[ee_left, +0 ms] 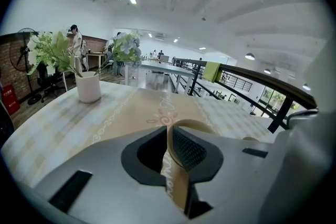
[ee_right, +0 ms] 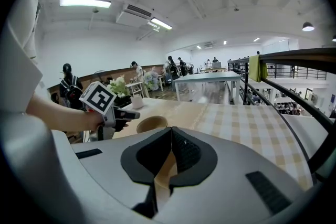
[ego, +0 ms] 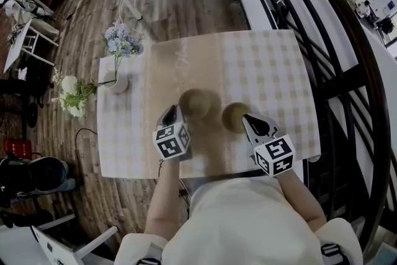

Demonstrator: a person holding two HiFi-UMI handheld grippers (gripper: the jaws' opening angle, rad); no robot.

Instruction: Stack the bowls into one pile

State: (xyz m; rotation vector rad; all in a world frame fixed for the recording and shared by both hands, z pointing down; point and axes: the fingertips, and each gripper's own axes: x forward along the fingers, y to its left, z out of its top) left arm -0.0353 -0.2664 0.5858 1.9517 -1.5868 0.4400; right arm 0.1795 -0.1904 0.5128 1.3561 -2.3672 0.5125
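Where two tan bowls sit side by side toward the table's near edge, the left bowl (ego: 195,102) has its left rim pinched in the left gripper (ego: 170,113), whose jaws are nearly together on the thin wall. The right bowl (ego: 234,116) stands close by but apart. The right gripper (ego: 247,120) is at its right edge with its jaws pressed together; only a tan sliver shows beneath them, so a hold on that rim cannot be confirmed. Pale script and a sun motif on the runner (ego: 180,65) are too faint to read. The marker cubes (ego: 172,141) carry only black squares. A vase (ego: 118,82) stands far left on the checked cloth (ego: 267,65).
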